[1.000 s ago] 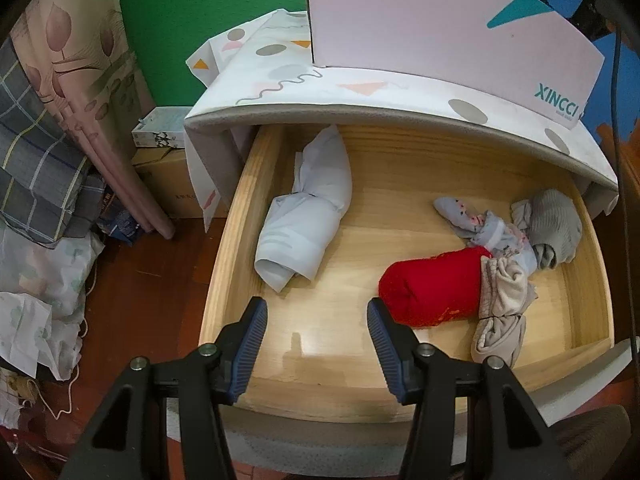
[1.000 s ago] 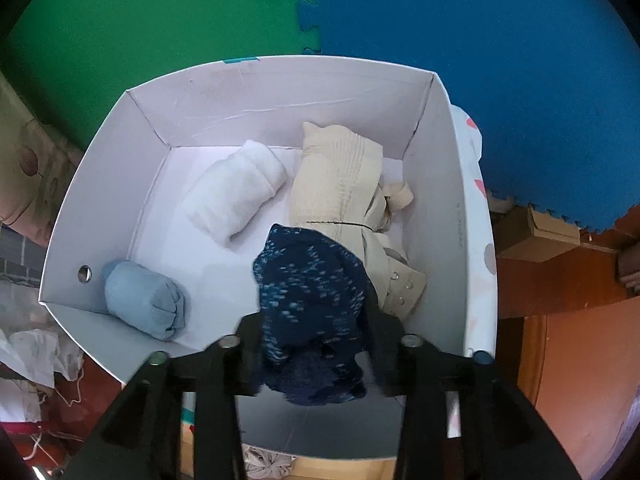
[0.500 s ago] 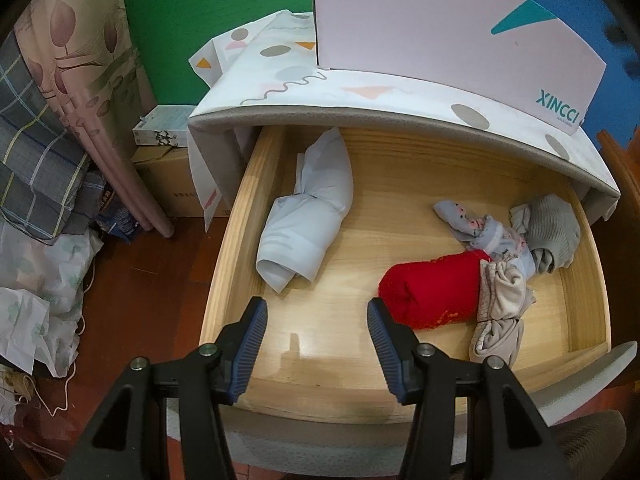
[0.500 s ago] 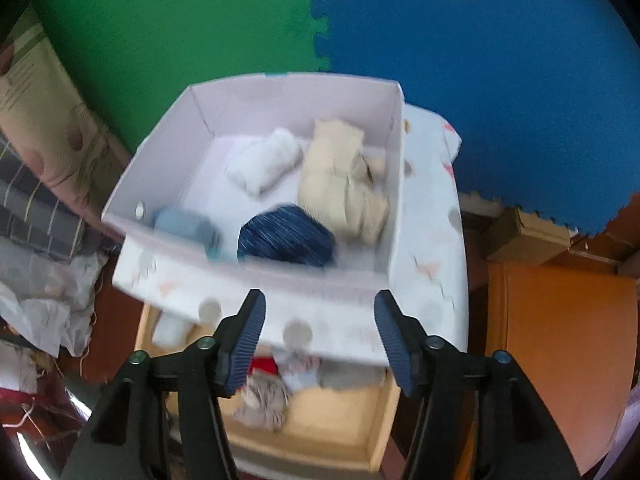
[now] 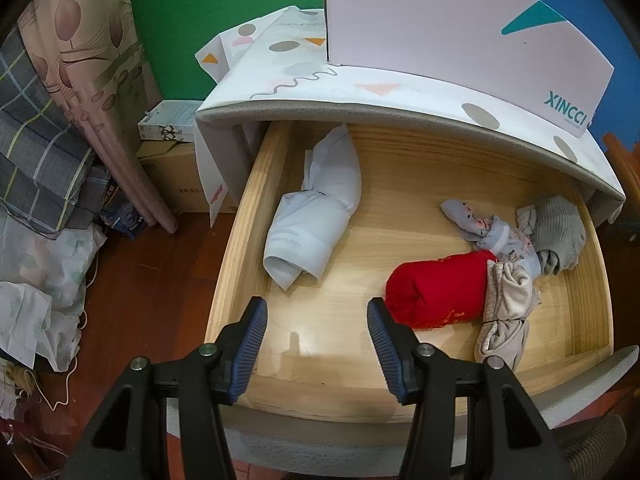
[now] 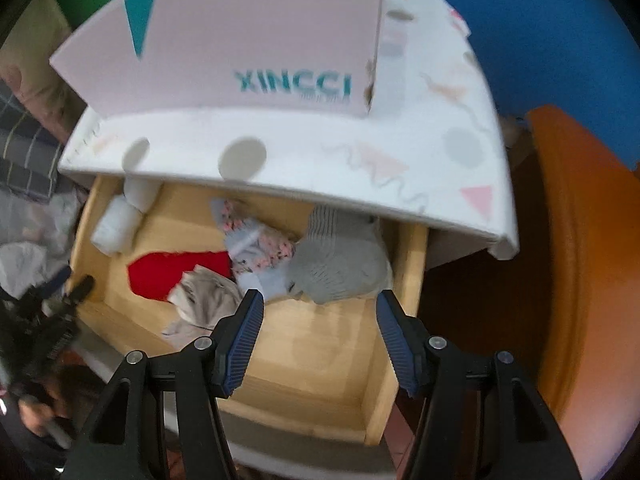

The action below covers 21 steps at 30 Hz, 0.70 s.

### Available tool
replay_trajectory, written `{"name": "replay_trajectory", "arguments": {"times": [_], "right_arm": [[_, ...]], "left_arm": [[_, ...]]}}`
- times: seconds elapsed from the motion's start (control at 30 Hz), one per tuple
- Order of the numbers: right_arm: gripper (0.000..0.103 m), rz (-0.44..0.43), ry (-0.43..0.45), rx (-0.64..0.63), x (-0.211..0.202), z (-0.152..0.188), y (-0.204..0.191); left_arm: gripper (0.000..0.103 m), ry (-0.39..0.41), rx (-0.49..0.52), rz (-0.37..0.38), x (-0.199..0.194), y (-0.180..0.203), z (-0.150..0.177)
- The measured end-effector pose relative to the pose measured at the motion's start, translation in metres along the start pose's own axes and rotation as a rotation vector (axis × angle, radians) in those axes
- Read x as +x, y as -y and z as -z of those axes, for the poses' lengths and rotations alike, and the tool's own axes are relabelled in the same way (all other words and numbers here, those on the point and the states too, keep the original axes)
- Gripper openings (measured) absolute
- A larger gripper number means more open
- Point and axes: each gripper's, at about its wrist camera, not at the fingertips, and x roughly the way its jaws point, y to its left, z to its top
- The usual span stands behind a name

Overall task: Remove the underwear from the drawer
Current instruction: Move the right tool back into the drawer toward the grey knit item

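Note:
The wooden drawer [image 5: 236, 248] stands pulled out under a patterned tabletop. In it lie a pale blue rolled garment [image 5: 316, 208], a red roll [image 5: 436, 288], a beige lace piece [image 5: 506, 312], a floral blue-grey piece [image 5: 480, 228] and a grey knit piece [image 5: 558, 232]. My left gripper [image 5: 316, 308] hangs open and empty over the drawer's front left. My right gripper [image 6: 320, 298] is open and empty above the drawer's right end, just in front of the grey knit piece [image 6: 340, 260]. Beside that piece lie the floral piece [image 6: 256, 240], the beige piece [image 6: 204, 296] and the red roll [image 6: 172, 270].
A white XINCCI box [image 5: 440, 20] stands on the tabletop [image 6: 320, 160] above the drawer. Curtains, folded bedding [image 5: 44, 168] and cardboard boxes crowd the floor at the left. An orange wooden surface [image 6: 580, 260] lies to the right of the drawer.
My right gripper let go of a dark blue roll into the white box, then swung away and down to the drawer's right end, open and empty. The left gripper stayed put.

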Motion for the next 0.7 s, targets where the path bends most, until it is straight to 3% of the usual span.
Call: {"name": "replay_trajectory", "arguments": {"times": [0.13, 0.33, 0.53, 0.7], "right_arm": [[0.056, -0.008, 0.032, -0.051, 0.022, 0.001, 0.001], [0.056, 0.046, 0.08, -0.176, 0.046, -0.002, -0.007], [0.066, 0.119, 0.107, -0.261, 0.063, -0.005, -0.014], [0.072, 0.134, 0.077, -0.275, 0.072, -0.012, -0.017]], "left_arm": [[0.053, 0.0, -0.001, 0.002, 0.0, -0.001, 0.0], [0.053, -0.004, -0.01, 0.003, 0.001, -0.002, 0.0], [0.053, -0.009, -0.01, 0.002, 0.002, -0.001, -0.001], [0.053, -0.01, -0.01, 0.004, 0.002, -0.001, -0.001]]}}
